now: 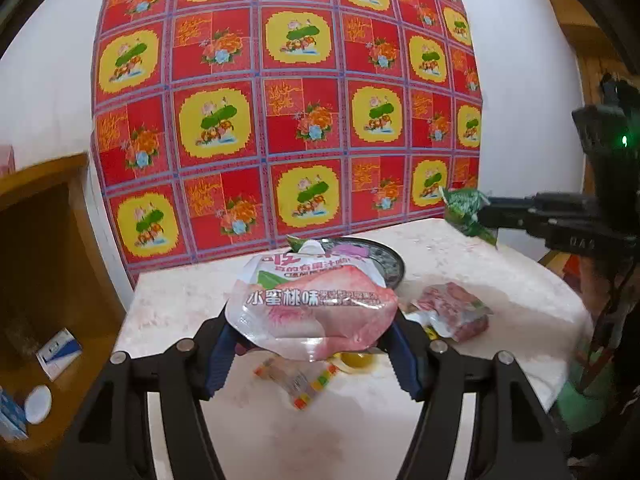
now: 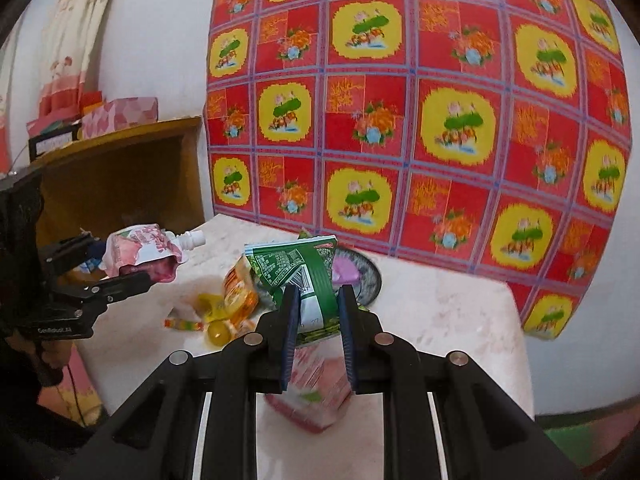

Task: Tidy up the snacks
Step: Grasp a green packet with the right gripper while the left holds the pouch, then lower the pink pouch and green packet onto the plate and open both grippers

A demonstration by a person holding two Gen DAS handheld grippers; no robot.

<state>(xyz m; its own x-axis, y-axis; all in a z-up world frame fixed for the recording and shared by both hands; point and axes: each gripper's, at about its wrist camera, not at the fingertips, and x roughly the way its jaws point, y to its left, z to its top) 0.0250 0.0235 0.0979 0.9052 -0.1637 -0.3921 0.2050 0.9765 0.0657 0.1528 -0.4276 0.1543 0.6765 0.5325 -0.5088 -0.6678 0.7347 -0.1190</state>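
Pouch and packet are each held clear of the marble tabletop (image 1: 460, 248). The left gripper (image 1: 312, 344) is set about half open, its blue-padded fingers (image 1: 218, 354) pressed on the two sides of a peach jelly pouch (image 1: 312, 304), which is lifted above the near middle of the table. Large white Chinese characters, 水蜜桃味, are printed across the pouch; the smaller lines beside and above them are too blurred to be read. In the right wrist view the white screw spout of the pouch (image 2: 192, 240) is seen pointing right.

The right gripper (image 2: 318, 312) is nearly closed, a crumpled green snack packet (image 2: 296, 268) being pinched between its pads; a barcode and fine white print are shown on the packet, none of it legible.

Below and beyond the grippers, a dark plate (image 2: 370, 276) is seen at the far edge of the table, largely hidden by the two held packs, with something lilac on it. A red-and-pink packet (image 1: 456, 312) lies to the right, an orange packet (image 2: 240, 292), yellow jelly cups (image 2: 218, 332) and a striped candy strip (image 1: 300, 384) nearer the middle. A wooden shelf (image 2: 120, 176) stands at the left, and a red floral sheet (image 1: 288, 100) is hung on the far wall.
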